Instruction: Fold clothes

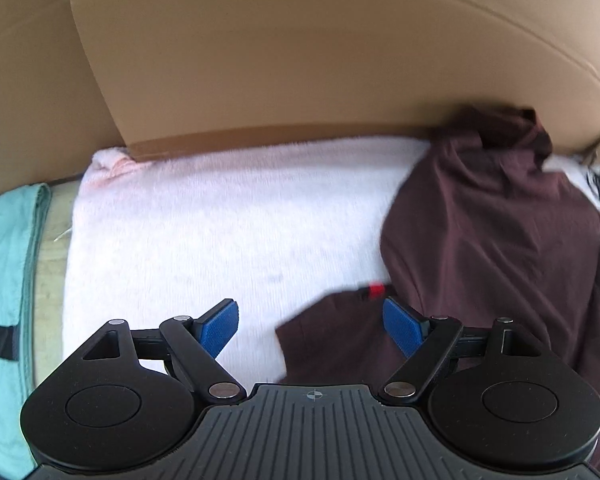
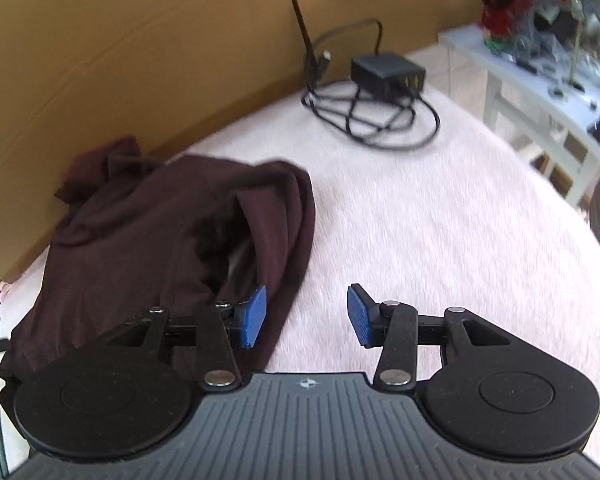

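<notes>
A dark maroon garment lies crumpled on a pale pink fleece cover, with a small red tag near its lower corner. My left gripper is open and empty, above that corner of the garment. In the right wrist view the same maroon garment is heaped at the left on the pink cover. My right gripper is open and empty, its left fingertip over the garment's right edge.
A cardboard wall stands along the back and also shows in the right wrist view. A teal cloth lies at the left. A black power adapter with coiled cable lies at the far end. A white shelf stands at the right.
</notes>
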`<state>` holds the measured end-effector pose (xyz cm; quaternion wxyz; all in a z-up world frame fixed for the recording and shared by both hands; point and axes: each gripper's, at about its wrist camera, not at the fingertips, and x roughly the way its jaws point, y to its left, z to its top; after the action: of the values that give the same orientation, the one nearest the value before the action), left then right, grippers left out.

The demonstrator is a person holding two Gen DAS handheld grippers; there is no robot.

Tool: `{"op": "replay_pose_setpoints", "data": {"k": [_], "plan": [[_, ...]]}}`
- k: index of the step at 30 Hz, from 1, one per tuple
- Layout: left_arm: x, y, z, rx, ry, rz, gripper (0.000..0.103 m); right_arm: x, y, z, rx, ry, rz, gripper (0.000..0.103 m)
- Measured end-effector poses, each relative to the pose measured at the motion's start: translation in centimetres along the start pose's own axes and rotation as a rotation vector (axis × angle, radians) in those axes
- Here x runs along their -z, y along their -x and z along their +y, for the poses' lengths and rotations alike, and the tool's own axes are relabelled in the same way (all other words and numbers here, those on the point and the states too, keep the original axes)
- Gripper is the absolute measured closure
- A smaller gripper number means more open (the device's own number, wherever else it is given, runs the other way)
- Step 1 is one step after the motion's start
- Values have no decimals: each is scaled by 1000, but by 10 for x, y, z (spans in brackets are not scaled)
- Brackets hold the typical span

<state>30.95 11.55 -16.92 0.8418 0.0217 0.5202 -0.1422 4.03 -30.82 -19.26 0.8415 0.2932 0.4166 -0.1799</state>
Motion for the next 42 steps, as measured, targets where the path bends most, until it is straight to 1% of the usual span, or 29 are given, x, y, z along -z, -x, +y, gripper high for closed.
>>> {"op": "replay_pose_setpoints", "data": {"k": [2, 4, 6, 7, 8, 10, 13, 14, 15, 16, 17, 19, 20, 22, 23, 25, 27, 30, 32, 33, 34, 35, 36, 37, 39, 41, 42], "plan": [[-7, -9, 6, -9, 34, 11, 15, 4, 0, 2, -14, -7, 14, 52], [-10, -19, 11, -8, 67, 39, 25, 6, 2, 7, -24, 4, 20, 50], [-7, -25, 12, 8, 83, 72, 30, 7, 4, 13, -42, 17, 21, 49], [-4, -27, 10, 20, 85, 84, 30, 6, 5, 15, -50, 22, 21, 47], [0, -28, 8, 40, 82, 92, 30, 6, 6, 17, -55, 28, 20, 46], [8, -29, 0, 55, 68, 102, 29, 6, 7, 19, -58, 36, 18, 46], [16, -28, -12, 62, 58, 89, 27, 7, 4, 19, -60, 28, 28, 46], [18, -28, -15, 66, 54, 87, 27, 7, 3, 18, -61, 22, 32, 46], [19, -27, -18, 71, 54, 81, 30, 7, 1, 18, -62, 16, 37, 46], [20, -25, -21, 75, 56, 75, 40, 8, -1, 18, -63, 10, 41, 46], [22, -24, -23, 75, 60, 70, 48, 8, -2, 18, -63, 5, 43, 46], [24, -22, -24, 59, 72, 63, 76, 8, -4, 19, -64, -5, 47, 43], [25, -21, -22, 47, 83, 58, 80, 8, -5, 19, -64, -10, 49, 42], [23, -12, -12, 58, 135, 38, 91, 9, -6, 19, -64, -13, 52, 41], [21, -6, -6, 63, 164, 22, 92, 9, -6, 18, -64, -15, 53, 41], [18, 12, 5, 33, 200, -29, 95, 9, -6, 16, -62, -20, 52, 38], [16, 30, 17, 2, 236, -80, 96, 9, -6, 11, -59, -35, 53, 38], [9, 62, 35, -86, 269, -172, 96, 8, -6, 5, -55, -63, 54, 38], [6, 78, 46, -142, 275, -209, 95, 7, -6, 2, -53, -71, 52, 38], [5, 78, 51, -133, 286, -195, 86, 6, -6, 1, -53, -74, 52, 38], [5, 78, 56, -122, 296, -179, 72, 5, -7, 1, -55, -76, 52, 37], [7, 73, 57, -104, 307, -152, 70, 5, -7, 1, -58, -78, 54, 37], [9, 68, 57, -85, 313, -125, 62, 4, -9, 1, -61, -80, 56, 37], [12, 61, 54, -67, 298, -98, 50, 4, -10, 2, -63, -81, 60, 37], [18, 50, 43, -40, 269, -68, 36, 4, -12, 5, -66, -76, 65, 37], [27, 40, 30, -1, 236, -40, 33, 5, -13, 9, -72, -63, 70, 37], [29, 36, 25, 19, 220, -28, 29, 5, -13, 11, -74, -56, 72, 37]]}}
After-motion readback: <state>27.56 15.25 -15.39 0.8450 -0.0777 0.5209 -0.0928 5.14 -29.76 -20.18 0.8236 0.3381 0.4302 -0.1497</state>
